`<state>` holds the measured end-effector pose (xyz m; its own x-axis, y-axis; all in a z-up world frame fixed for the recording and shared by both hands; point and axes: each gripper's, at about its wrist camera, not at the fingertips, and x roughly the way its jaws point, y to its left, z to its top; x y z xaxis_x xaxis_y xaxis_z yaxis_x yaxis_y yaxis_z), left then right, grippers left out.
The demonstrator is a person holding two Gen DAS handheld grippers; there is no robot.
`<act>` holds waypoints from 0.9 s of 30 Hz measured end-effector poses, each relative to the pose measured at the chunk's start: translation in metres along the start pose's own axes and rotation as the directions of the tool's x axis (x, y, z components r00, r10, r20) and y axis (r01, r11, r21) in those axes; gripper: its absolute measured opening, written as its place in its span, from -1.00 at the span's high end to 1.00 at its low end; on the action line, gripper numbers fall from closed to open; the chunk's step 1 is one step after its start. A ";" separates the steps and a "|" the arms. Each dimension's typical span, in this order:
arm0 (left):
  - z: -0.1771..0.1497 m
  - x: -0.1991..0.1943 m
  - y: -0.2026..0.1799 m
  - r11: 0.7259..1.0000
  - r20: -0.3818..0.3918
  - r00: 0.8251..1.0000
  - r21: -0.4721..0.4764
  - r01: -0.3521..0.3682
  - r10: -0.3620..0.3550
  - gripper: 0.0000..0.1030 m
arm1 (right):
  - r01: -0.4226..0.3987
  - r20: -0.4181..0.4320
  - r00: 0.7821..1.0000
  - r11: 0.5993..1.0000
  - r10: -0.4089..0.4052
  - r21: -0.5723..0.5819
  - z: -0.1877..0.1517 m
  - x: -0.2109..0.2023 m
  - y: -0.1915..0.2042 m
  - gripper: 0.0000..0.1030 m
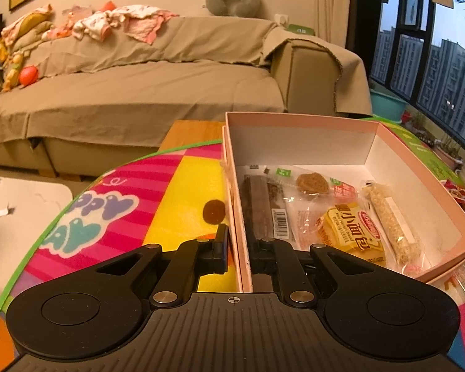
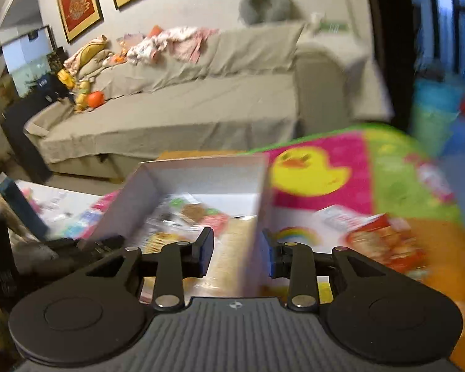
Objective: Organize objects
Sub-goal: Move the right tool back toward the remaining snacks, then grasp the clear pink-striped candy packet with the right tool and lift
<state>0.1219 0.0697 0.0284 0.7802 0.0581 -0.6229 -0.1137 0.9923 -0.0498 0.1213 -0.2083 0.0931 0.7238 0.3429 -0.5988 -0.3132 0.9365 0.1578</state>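
Note:
A pink box with a white inside sits on a colourful play mat. It holds several snack packets: a dark bar, a yellow bread packet and a sesame stick. My left gripper is shut on the box's left wall, one finger outside and one inside. In the blurred right wrist view my right gripper straddles the box's right wall, jaws open with a gap on each side.
More snack packets lie on the mat right of the box. A beige sofa with clothes and toys stands behind. A white low table is to the left. Windows are at the right.

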 end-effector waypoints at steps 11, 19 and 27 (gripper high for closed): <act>-0.001 0.000 0.001 1.000 0.002 1.000 -0.013 -0.005 0.005 0.78 | 0.075 -0.065 0.994 0.981 -0.088 -0.179 -0.086 -0.035 0.001 0.17; -0.002 -0.001 0.000 1.000 -0.001 1.000 -0.009 -0.004 0.004 0.77 | 0.071 -0.103 0.991 0.984 -0.088 -0.163 -0.103 -0.017 0.008 0.16; -0.002 -0.001 0.000 1.000 0.001 1.000 -0.010 -0.003 0.003 0.77 | 0.024 -0.138 0.990 0.996 -0.036 -0.090 -0.112 -0.038 0.003 0.28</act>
<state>0.1196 0.0692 0.0278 0.7802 0.0616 -0.6224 -0.1228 0.9909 -0.0558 0.0242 -0.2264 0.0284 0.6430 0.2955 -0.7066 -0.3500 0.9340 0.0721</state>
